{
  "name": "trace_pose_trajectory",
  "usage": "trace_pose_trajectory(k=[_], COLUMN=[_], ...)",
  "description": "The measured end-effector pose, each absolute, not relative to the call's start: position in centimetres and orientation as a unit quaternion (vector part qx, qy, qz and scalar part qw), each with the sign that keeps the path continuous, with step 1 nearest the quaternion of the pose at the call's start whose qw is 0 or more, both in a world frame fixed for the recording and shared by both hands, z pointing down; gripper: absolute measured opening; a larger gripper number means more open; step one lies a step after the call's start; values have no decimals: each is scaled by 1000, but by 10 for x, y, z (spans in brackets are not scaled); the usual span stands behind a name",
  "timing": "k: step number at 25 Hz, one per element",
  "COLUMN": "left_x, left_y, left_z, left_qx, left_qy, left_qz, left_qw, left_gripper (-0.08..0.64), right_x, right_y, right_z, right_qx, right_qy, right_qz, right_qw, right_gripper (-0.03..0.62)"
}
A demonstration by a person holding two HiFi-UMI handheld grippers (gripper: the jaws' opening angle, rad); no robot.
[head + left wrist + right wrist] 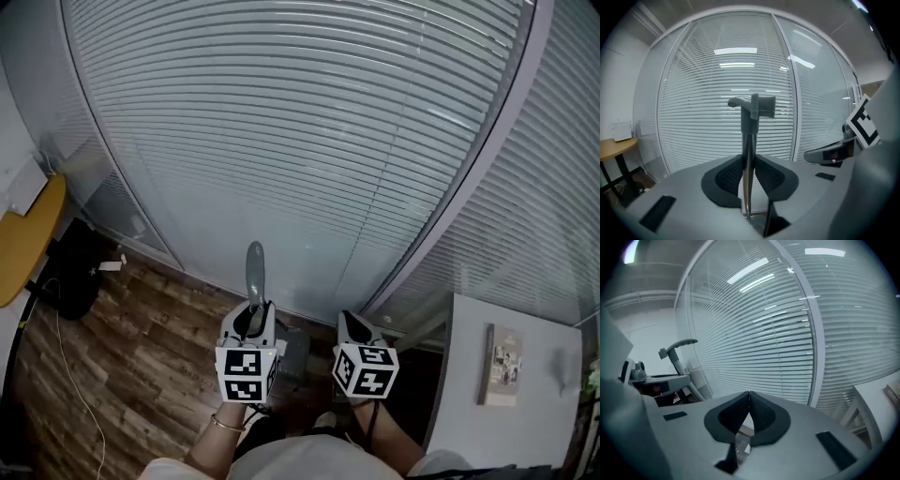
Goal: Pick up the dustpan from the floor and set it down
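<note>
**STATUS: PICK-UP DONE, SET-DOWN PENDING**

1. Left gripper (749, 164): the jaws are clamped on the thin shaft of the dustpan (254, 272). The pads press the shaft from both sides. The grey handle (753, 108) stands upright above the jaws, in front of the blinds (328, 141).

2. Right gripper (748, 398): the jaws are together, tips touching, with nothing between them. It is held just beside the left gripper, at about the same height, and does not touch the dustpan.

3. Location of the dustpan: it is in the left gripper, held by the shaft. In the head view only the handle shows clearly, rising above the gripper. A grey shape (295, 354) low between the two grippers may be the pan. This cannot be confirmed, and whether the pan is clear of the floor (141, 366) cannot be seen directly.

4. Progress, as judged from the grip and the upright shaft:
   - Grasp: done.
   - Lift: appears done or nearly done.
   - Set-down: not yet done. No placement spot is marked.

5. Surroundings: a white table (525, 412) stands at the right and a yellow table (28, 239) at the left edge. A black bag (75, 267) lies below the yellow table.

6. Remaining work: bring the dustpan to the chosen spot, lower it until it rests, then part the left jaws.
</note>
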State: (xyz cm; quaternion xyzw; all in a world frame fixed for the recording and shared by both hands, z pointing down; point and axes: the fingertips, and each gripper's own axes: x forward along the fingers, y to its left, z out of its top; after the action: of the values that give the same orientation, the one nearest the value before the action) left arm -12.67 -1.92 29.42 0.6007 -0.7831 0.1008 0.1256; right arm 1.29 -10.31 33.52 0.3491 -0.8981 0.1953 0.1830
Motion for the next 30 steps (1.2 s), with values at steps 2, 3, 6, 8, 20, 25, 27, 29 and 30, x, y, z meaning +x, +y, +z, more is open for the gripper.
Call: trace_pose_trajectory(k=[2, 3, 6, 8, 20, 25, 27, 29, 30], left_x=[-143, -153, -182, -198, -283, -310, -317, -326, -331], left_y=[-9, -4, 14, 25, 69, 79, 81, 82, 81], left_z=[288, 284, 278, 280, 270, 270, 276, 284, 287], left_qx=[595, 592, 584, 579, 561, 549, 538, 527, 522], left_qy=[-788, -791, -797, -801, -817, -826, -832, -839, -841], left_qz=[99, 98, 100, 102, 94, 84, 80, 77, 78], left_qw=[122, 120, 115, 112, 97, 100, 106, 112, 115], left_gripper=[92, 92, 92, 92, 92, 92, 92, 92, 92], right_x=[-4, -14, -46, -62, -164, -192, -201, -212, -219], right_y=[-98, -95, -84, -77, -45, -39, -41, -45, -47], right_z=[330, 327, 321, 321, 323, 322, 323, 326, 328], right_qx=[339, 333, 318, 310, 269, 252, 244, 236, 232], right_qy=[-904, -906, -913, -915, -929, -933, -936, -937, -938], right_qz=[190, 187, 181, 179, 161, 151, 146, 146, 147], right_qw=[181, 181, 182, 184, 198, 207, 209, 210, 211], right_gripper=[32, 32, 32, 32, 32, 32, 32, 32, 32])
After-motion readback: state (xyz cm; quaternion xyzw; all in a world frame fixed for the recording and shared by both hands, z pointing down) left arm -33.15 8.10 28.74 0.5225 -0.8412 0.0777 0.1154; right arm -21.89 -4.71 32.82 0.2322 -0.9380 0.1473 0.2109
